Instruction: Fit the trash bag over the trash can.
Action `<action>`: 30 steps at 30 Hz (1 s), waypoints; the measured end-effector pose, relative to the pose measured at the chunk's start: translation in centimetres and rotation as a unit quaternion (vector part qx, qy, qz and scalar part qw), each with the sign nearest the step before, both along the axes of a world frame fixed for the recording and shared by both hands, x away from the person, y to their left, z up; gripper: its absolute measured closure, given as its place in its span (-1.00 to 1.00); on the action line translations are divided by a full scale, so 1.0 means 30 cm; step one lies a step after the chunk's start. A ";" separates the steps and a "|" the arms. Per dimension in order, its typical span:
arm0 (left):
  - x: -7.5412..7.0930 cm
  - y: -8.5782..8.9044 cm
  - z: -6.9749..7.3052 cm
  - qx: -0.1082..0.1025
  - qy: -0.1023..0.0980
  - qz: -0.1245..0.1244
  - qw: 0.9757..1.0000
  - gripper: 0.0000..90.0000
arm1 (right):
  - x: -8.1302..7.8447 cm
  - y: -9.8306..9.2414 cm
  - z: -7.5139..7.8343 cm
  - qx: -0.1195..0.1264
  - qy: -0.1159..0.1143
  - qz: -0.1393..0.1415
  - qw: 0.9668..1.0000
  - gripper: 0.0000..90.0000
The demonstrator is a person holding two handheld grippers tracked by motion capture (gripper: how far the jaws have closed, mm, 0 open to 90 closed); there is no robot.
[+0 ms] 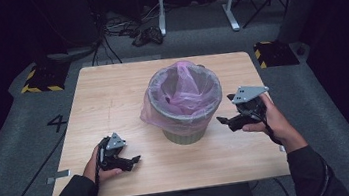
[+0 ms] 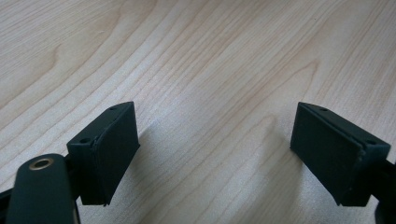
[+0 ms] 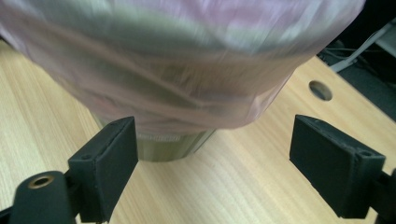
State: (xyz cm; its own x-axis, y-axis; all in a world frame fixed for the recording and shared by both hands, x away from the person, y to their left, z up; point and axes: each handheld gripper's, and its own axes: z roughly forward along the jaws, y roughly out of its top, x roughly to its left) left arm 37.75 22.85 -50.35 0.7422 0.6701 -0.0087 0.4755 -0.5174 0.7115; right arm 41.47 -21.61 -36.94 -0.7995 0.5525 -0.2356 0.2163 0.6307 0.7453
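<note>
Pink translucent plastic liner (image 1: 181,88) drapes the grey-green round bin (image 1: 184,133); right gripper (image 1: 221,120), jaws spread, should pinch its overhanging edge, left gripper (image 1: 137,158) spread beside the bin.

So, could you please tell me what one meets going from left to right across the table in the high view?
Left gripper → bin lined with a pink bag → right gripper.

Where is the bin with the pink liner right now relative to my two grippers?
In the high view the bin stands mid-table, with the right gripper close at its right and the left gripper nearer the front edge, to its left.
</note>
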 end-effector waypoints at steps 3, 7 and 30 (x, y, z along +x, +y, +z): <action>0.000 0.000 0.000 0.000 0.000 0.000 1.000 -0.67 | 0.002 0.000 -0.027 -0.008 0.008 -0.002 1.000 -0.66; 0.000 0.000 0.000 0.000 0.000 0.000 1.000 -0.67 | 0.007 -0.004 -0.059 -0.012 0.020 -0.002 1.000 -0.65; 0.000 0.000 0.000 0.000 0.001 0.000 1.000 -0.67 | 0.015 -0.082 -0.219 -0.059 0.065 -0.032 0.996 -0.65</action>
